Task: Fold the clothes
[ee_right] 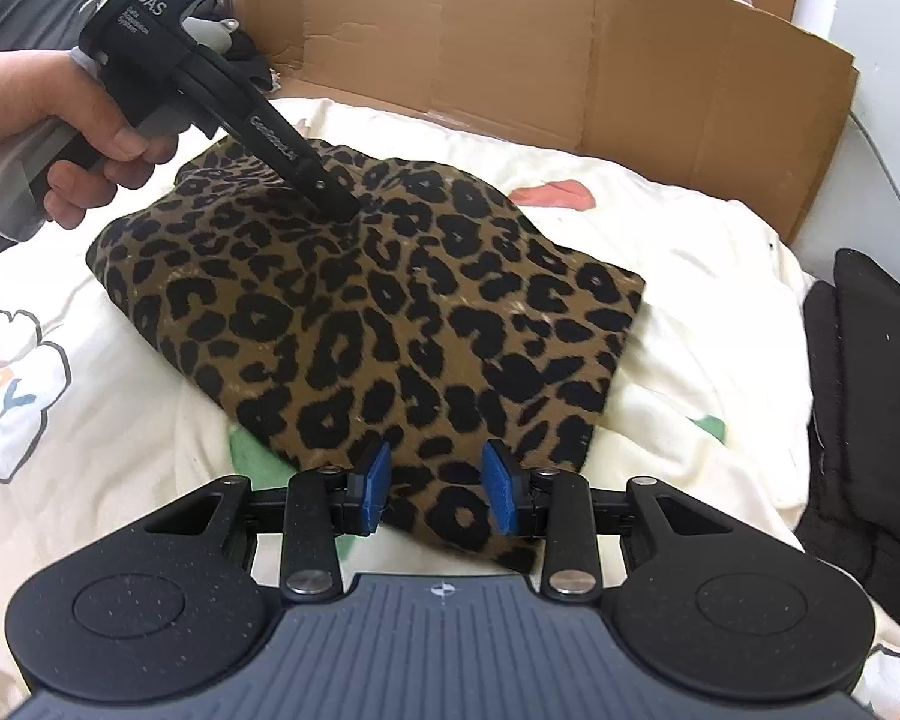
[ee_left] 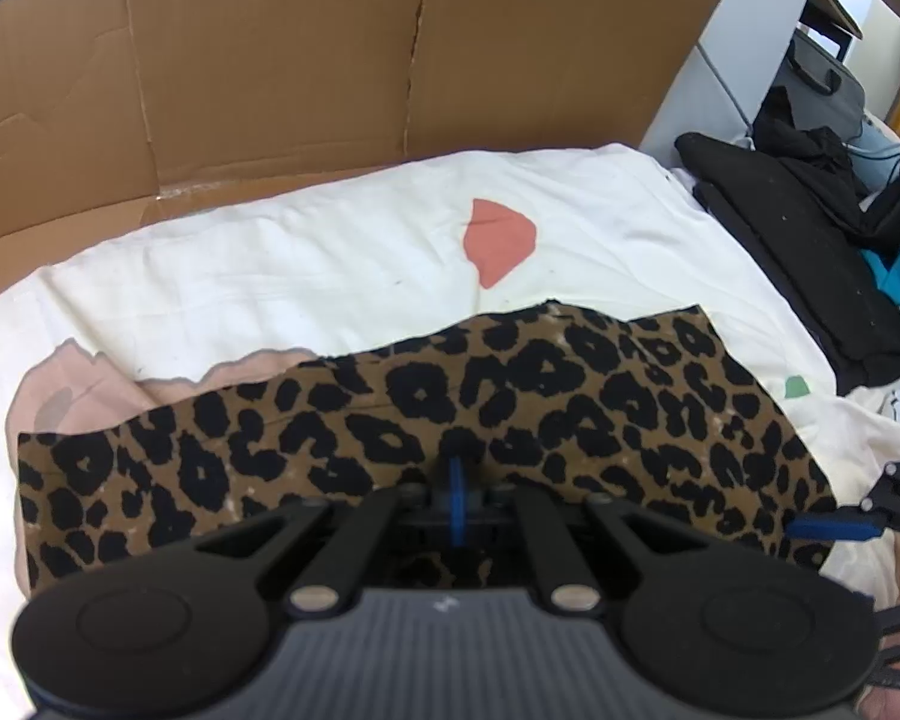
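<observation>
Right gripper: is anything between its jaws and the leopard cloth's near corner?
Nothing visible. The right gripper stands open right over the near corner of the leopard cloth. The left gripper, shut, presses the cloth farther back, out of the way.

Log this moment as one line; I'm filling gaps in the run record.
stage: folding | left gripper: jaws shut, tips on leopard-print garment | right gripper: jaws open over near corner | surface: cream bedsheet

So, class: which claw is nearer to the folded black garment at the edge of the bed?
Right. The right claw sits over the leopard-print cloth's near corner, closer to the black garment; the left claw presses the cloth's far side.
</observation>
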